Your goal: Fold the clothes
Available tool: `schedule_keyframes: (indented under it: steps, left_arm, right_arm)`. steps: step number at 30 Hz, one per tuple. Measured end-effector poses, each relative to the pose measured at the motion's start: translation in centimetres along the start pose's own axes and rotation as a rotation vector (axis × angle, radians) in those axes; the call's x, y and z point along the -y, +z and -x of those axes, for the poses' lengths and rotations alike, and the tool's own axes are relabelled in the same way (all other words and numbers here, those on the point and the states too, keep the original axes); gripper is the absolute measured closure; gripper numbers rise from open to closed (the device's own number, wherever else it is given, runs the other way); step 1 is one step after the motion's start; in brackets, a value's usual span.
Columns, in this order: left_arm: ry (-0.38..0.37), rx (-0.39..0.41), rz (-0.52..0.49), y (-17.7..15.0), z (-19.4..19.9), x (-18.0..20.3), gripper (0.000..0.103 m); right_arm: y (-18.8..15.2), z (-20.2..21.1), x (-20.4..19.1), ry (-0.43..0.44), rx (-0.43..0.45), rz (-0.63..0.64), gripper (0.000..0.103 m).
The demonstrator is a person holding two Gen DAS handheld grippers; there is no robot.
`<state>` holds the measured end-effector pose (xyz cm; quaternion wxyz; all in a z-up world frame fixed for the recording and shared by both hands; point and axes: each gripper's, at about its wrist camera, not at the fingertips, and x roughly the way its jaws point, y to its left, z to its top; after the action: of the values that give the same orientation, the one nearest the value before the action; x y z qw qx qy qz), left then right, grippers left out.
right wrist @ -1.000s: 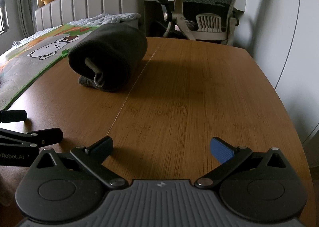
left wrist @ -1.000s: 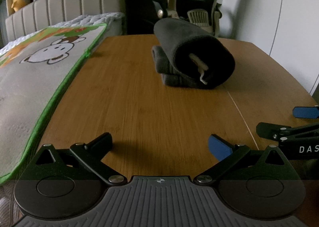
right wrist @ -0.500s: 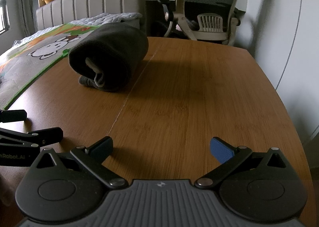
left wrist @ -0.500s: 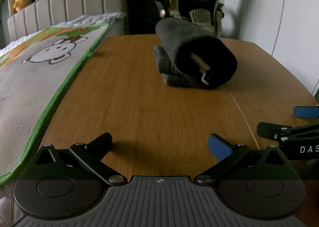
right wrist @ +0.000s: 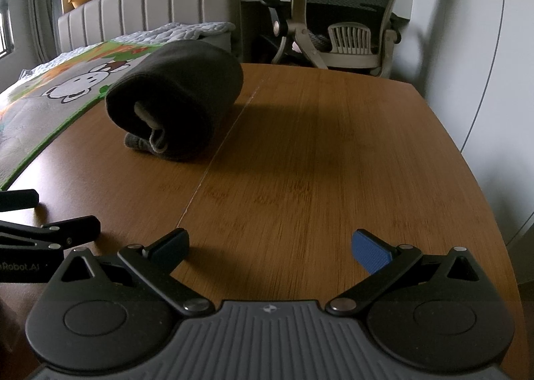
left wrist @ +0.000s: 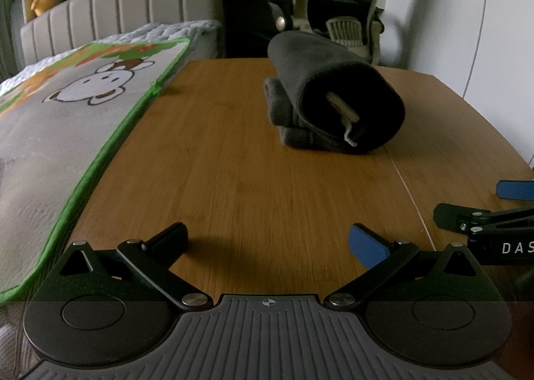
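A dark grey garment (left wrist: 333,103), folded into a thick roll with a pale inner edge showing at its open end, lies on the wooden table (left wrist: 233,179); it also shows in the right wrist view (right wrist: 177,109). My left gripper (left wrist: 267,243) is open and empty, low over the table's near part, well short of the roll. My right gripper (right wrist: 270,246) is open and empty beside it. The right gripper's fingers (left wrist: 484,213) show at the right edge of the left view; the left gripper's fingers (right wrist: 50,223) show at the left edge of the right view.
A bed with a green-edged cartoon blanket (left wrist: 66,119) borders the table's left side. An office chair (right wrist: 350,13) stands behind the table's far edge. A white wall (right wrist: 484,46) runs along the right. A padded headboard (right wrist: 150,6) with a yellow plush toy sits behind.
Both grippers have shifted very slightly; the view has tilted a little. The rolled garment has not moved, and both grippers stay open.
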<state>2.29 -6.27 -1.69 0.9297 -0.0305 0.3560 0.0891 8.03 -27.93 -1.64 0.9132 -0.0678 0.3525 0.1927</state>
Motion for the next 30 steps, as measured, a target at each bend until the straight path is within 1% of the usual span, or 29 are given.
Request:
schedule_keyframes:
  steps: [22, 30]
  left_arm:
    - [-0.005, 0.001, -0.005, -0.02, 0.05, 0.07, 0.0]
    - [-0.039, -0.011, -0.014, 0.27, 0.04, 0.09, 0.0]
  right_arm:
    - [-0.19, 0.17, 0.05, 0.002, 0.004, 0.001, 0.0]
    - [-0.17, 0.19, 0.09, 0.004, 0.004, 0.002, 0.0]
